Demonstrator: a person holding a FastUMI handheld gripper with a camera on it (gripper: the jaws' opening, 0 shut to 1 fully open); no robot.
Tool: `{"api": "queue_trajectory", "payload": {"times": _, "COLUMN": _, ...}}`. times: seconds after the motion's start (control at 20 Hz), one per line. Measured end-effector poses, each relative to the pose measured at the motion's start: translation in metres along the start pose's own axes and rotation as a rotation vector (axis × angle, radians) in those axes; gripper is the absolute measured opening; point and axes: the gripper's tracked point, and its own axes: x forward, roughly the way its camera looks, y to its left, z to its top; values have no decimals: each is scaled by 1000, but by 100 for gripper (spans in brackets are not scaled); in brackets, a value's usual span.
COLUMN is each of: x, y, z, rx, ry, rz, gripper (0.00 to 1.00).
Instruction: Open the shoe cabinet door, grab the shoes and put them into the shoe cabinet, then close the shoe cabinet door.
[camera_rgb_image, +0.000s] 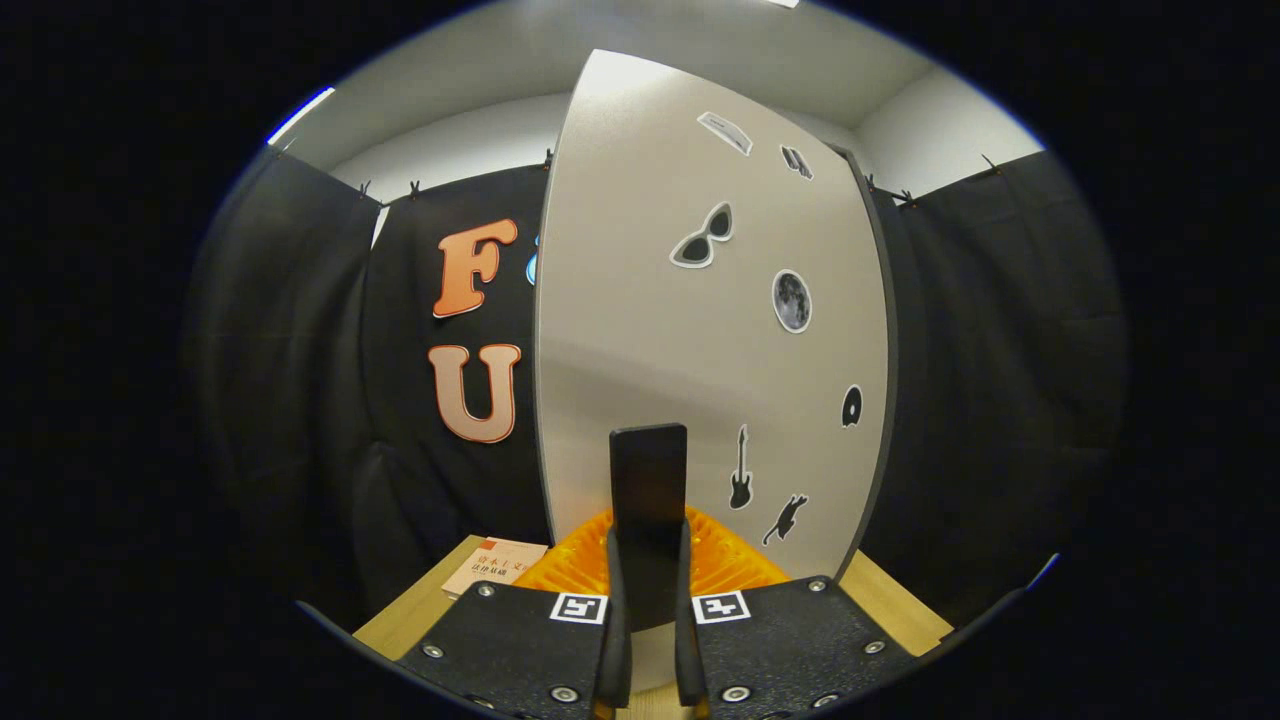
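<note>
Left of the shoe cabinet door (700, 330), a book (495, 565) lies on the wooden table (410, 610). The gripper (648, 600) is pinched on the door's dark handle (648, 480), both fingers (612, 620) pressing its sides (narrow gap, level pose). Behind the handle, at the door's foot, sits an orange ribbed object (730, 560). Stickers (703, 238) dot the door's right half.

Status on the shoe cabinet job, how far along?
Done: nothing confirmable; the light grey sticker-covered cabinet door hides the cabinet's inside. In hand: the gripper is clamped on the black flat door handle, both fingers apparently pressing it, so this is a door step. Left: can't tell opening from closing, so stowing the shoes and shutting the door may both remain.
</note>
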Motion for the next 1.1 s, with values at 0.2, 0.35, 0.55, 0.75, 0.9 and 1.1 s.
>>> {"api": "queue_trajectory", "payload": {"times": 0.2, "x": -21, "y": -17, "z": 0, "rx": 7, "ry": -13, "rz": 22, "gripper": 17}}
{"api": "queue_trajectory", "payload": {"times": 0.35, "x": -39, "y": -37, "z": -2, "rx": 19, "ry": -19, "rz": 38, "gripper": 17}}
{"api": "queue_trajectory", "payload": {"times": 0.55, "x": -59, "y": -73, "z": -4, "rx": 26, "ry": -22, "rz": 46, "gripper": 16}}
{"api": "queue_trajectory", "payload": {"times": 0.75, "x": -74, "y": -113, "z": -5, "rx": 31, "ry": -27, "rz": 40, "gripper": 14}}
{"api": "queue_trajectory", "payload": {"times": 0.9, "x": -79, "y": -146, "z": -5, "rx": 35, "ry": -32, "rz": 15, "gripper": 14}}
{"api": "queue_trajectory", "payload": {"times": 1.1, "x": -91, "y": -184, "z": -8, "rx": 60, "ry": -32, "rz": 8, "gripper": 11}}
